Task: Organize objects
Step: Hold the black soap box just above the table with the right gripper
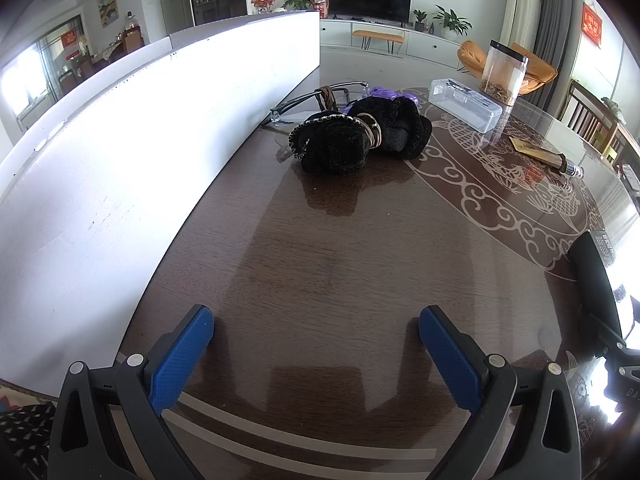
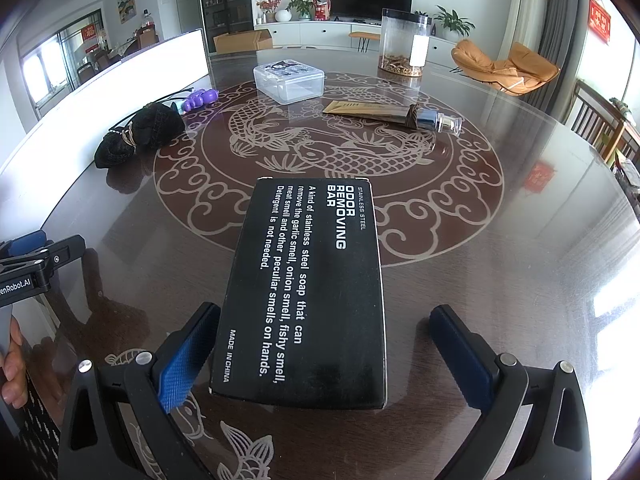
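Matte black rectangular box point(image 2: 304, 292) between parted tongs point(image 2: 324, 356)

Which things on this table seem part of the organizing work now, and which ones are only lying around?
In hand now:
black box, between the open right gripper
white bin, likely the container

Lying about:
hair ties
glasses
clear case
jar
gold tube

Table point(image 2: 520, 240) is looking like dark wood under a glossy glass-smooth top, throwing reflections; black box point(image 2: 308, 292) is showing matt card with white print. Fuzzy black scrunchies point(image 1: 352, 140) are reading as plush cloth with shiny metal rings, clear case point(image 2: 289, 82) and jar point(image 2: 404, 40) as transparent plastic. Gripper pads point(image 1: 180, 356) are showing blue textured rubbery faces on matt black plastic arms with bright metal pins.
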The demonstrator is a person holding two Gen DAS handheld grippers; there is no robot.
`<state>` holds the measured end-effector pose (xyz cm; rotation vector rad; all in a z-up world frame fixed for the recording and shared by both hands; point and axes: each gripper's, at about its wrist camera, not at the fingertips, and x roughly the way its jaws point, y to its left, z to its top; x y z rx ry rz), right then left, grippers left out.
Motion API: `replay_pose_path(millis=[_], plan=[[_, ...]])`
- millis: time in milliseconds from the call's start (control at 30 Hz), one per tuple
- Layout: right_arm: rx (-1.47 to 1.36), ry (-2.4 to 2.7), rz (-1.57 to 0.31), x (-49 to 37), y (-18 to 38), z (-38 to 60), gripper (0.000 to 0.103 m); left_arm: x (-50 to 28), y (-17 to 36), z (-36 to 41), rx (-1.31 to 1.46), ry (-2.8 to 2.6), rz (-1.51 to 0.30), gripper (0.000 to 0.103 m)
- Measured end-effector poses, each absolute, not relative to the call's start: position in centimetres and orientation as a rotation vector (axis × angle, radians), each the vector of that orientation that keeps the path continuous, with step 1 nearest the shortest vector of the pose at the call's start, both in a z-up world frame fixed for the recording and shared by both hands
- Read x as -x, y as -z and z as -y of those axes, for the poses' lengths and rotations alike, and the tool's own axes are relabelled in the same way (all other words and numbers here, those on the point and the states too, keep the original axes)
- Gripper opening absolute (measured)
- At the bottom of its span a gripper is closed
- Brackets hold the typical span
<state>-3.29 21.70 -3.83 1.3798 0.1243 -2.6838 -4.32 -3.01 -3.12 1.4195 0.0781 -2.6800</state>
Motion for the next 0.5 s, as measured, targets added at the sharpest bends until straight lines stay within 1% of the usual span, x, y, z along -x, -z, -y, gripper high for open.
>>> replay_pose_path(millis=[500], plan=[[-1.376, 2.690, -0.137, 3.45, 3.78, -21.74, 0.103, 4.29, 3.14, 3.02, -1.419, 2.680, -0.078, 0.103]])
